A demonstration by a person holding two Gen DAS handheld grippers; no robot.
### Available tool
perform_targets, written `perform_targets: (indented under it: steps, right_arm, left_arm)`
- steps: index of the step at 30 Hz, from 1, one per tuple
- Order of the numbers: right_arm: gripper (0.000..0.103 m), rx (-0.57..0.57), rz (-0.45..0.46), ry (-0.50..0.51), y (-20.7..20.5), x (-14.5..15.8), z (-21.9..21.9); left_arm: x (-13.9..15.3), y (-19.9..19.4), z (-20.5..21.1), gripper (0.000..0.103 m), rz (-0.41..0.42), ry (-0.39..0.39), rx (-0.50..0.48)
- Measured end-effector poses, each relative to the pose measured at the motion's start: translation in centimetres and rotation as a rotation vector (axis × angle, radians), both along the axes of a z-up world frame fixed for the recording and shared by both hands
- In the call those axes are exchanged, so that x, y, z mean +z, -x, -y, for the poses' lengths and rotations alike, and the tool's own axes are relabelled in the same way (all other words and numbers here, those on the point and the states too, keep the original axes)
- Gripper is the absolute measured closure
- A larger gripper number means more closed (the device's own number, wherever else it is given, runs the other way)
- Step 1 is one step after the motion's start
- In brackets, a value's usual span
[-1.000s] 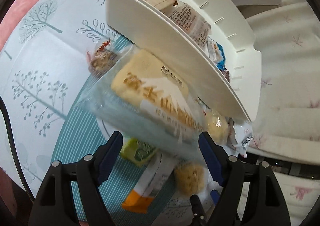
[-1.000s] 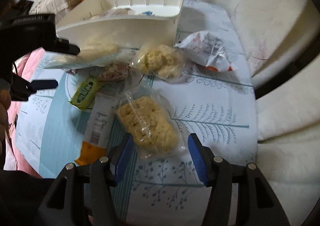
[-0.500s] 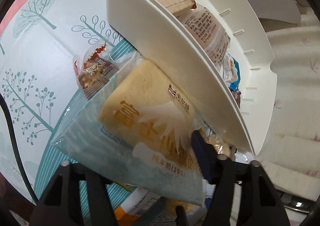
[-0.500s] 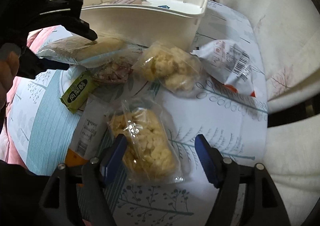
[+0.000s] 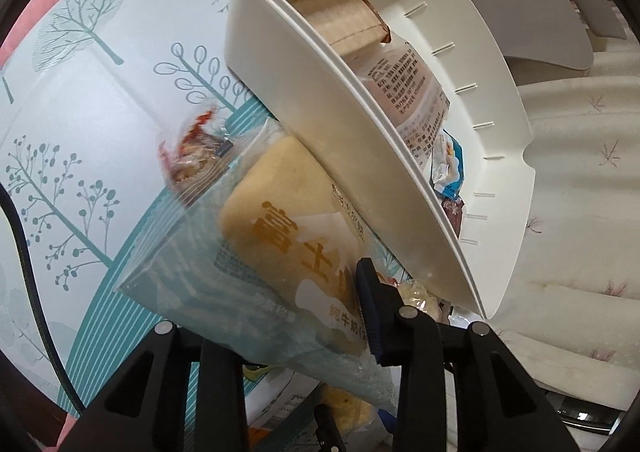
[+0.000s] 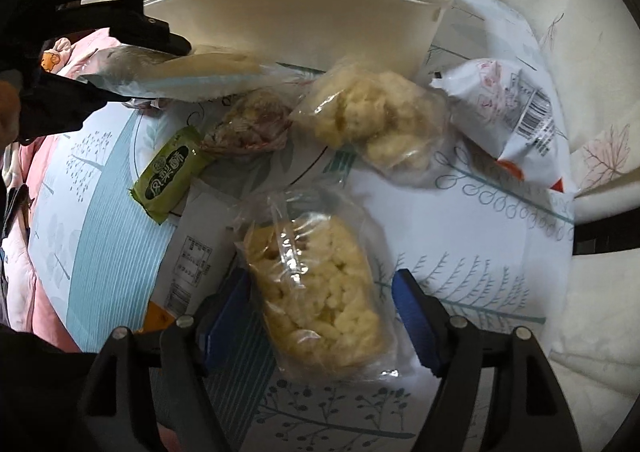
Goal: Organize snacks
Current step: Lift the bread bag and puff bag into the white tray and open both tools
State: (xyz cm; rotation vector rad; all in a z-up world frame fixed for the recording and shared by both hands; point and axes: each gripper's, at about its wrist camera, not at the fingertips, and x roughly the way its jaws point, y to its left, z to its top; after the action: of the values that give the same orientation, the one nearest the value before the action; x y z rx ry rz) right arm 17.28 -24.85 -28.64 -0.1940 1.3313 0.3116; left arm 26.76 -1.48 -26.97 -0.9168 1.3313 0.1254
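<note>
Clamping the cake pack (image 5: pixel 280 248), the left gripper (image 5: pixel 320 316) has just been closing, while the right gripper (image 6: pixel 320 304), jaws just widened, straddles a puff bag (image 6: pixel 316 292) unpinched.

Wrapped cake (image 5: pixel 280 236) (tilted) beside white bin (image 5: pixel 320 92); puffed-snack bag (image 6: pixel 320 292) flat.

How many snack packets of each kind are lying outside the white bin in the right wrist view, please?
Clear bags of pale yellow puffed snack: 2
Pale blue-edged cake packet: 1
Green sachet: 1
Clear packet of reddish-brown snack: 1
White barcoded packet: 1
White-and-orange packet: 1
Total: 7
</note>
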Motion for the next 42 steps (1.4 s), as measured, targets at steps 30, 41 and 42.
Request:
perform_targets:
  steps: [30,41,42]
  right_arm:
    - [0.047,-0.29,0.168,-0.136,7.4,6.6,0.4]
    - [0.047,-0.391,0.265,-0.202,5.1,10.3,0.9]
    - [0.047,-0.402,0.274,-0.207,4.6,10.6,1.0]
  left_arm:
    - [13.4,9.7,-4.8,0.084,0.213,-0.089,-0.16]
    - [18.8,6.2,-5.6,0.084,0.27,-0.202,-0.306]
    - [19.2,5.5,-5.5,0.084,0.276,-0.21,-0.32]
